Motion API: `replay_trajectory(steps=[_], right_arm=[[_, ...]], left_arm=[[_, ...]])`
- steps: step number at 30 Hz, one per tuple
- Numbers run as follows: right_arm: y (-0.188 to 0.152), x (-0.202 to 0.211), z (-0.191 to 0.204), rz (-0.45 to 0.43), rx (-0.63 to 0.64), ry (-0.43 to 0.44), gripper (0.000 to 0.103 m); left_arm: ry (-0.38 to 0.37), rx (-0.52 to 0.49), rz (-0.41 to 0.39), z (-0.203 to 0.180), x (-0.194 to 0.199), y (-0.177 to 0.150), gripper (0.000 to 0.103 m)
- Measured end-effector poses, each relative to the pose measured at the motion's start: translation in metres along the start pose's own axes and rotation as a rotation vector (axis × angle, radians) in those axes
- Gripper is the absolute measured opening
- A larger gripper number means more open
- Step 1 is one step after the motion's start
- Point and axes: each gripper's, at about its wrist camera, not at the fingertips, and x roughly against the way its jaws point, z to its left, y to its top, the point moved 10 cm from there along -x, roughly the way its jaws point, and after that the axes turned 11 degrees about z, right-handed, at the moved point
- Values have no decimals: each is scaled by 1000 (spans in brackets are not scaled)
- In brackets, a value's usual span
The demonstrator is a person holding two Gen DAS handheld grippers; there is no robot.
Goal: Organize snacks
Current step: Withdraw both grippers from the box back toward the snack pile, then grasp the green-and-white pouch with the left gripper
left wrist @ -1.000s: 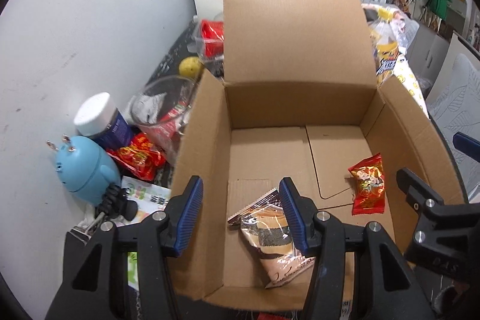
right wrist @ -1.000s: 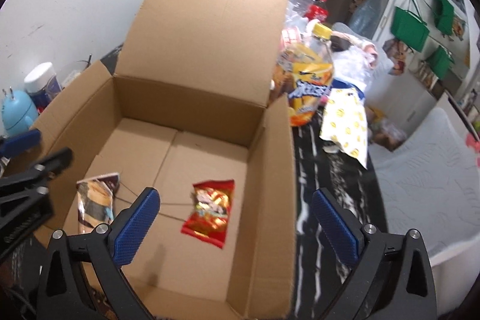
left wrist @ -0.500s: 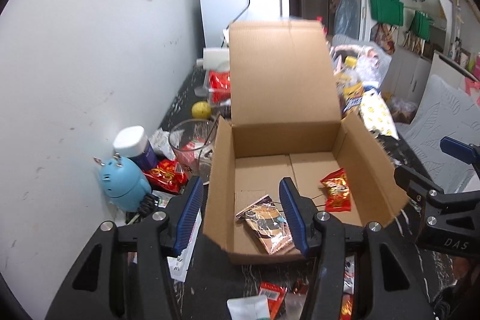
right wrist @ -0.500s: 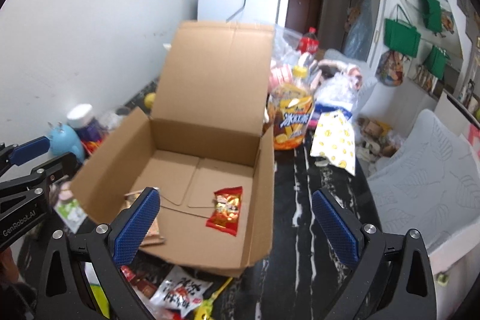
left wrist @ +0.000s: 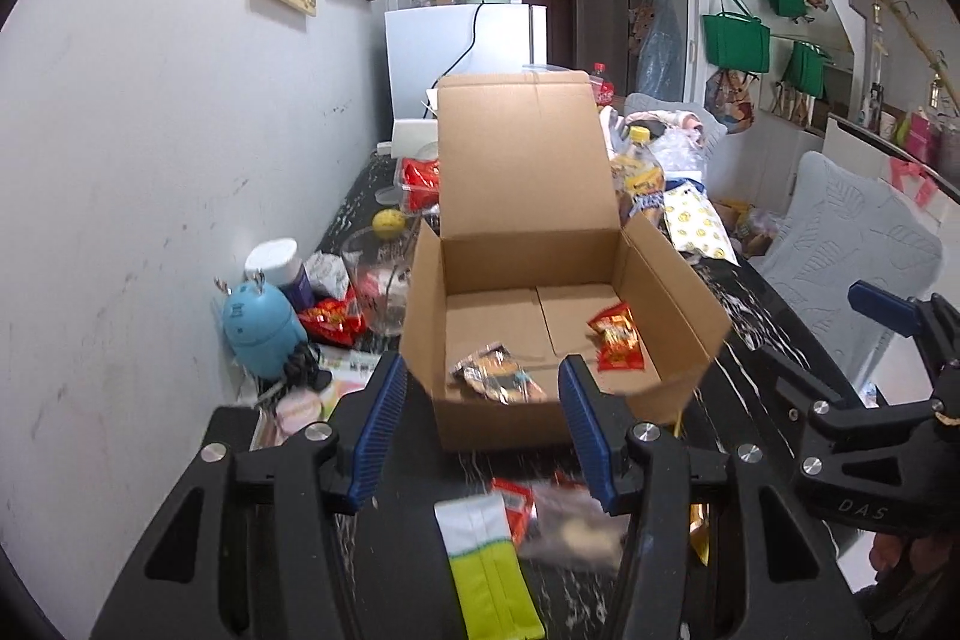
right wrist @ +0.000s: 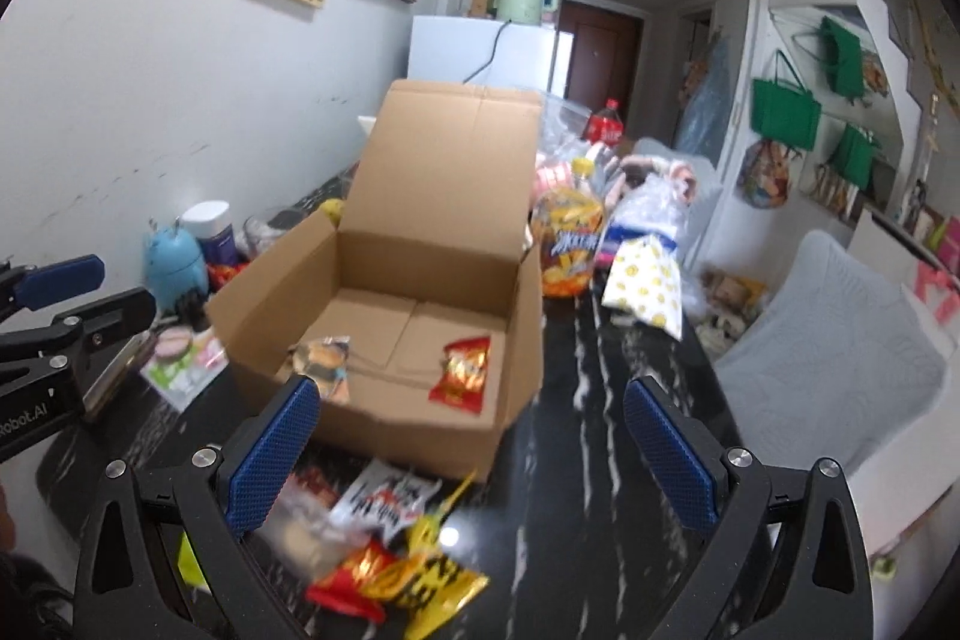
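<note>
An open cardboard box (left wrist: 576, 244) (right wrist: 420, 244) stands on the black table. Inside lie a brown-striped snack pack (left wrist: 495, 375) (right wrist: 321, 361) and a red snack pack (left wrist: 617, 337) (right wrist: 462, 370). My left gripper (left wrist: 480, 424) is open and empty, held back in front of the box. My right gripper (right wrist: 474, 454) is open wide and empty, also in front of the box. Loose snacks lie on the table before the box: a white-and-green pack (left wrist: 486, 556), a white pack (right wrist: 390, 499), and red and yellow packs (right wrist: 402, 580).
Left of the box stand a blue robot-shaped gadget (left wrist: 258, 328), a white-capped jar (left wrist: 273, 262), a glass bowl (left wrist: 378, 280) and a red pack (left wrist: 333, 322). An orange snack bottle (right wrist: 567, 244) and a yellow smiley bag (right wrist: 645, 280) sit right. A grey chair (right wrist: 840, 340) stands at the right.
Both grippers have pulled back and up from the box; it now looks smaller and farther, and the loose snacks on the table in front have come into view. Both stay open.
</note>
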Motion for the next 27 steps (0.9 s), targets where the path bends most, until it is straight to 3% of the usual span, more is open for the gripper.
replay_trajectory(steps=[3, 8, 14, 27], right_arm=[[-18, 1, 3, 2, -14, 31, 103], [-41, 0, 8, -2, 15, 2, 103], [-75, -17, 21, 64, -3, 99, 103], [-129, -51, 34, 164, -37, 188, 103]], left_arm=[[5, 3, 16, 0, -1, -18, 52], [-7, 14, 67, -2, -11, -50, 52], [-57, 30, 138, -6, -30, -84, 52], [-104, 91, 309, -9, -82, -144, 52]])
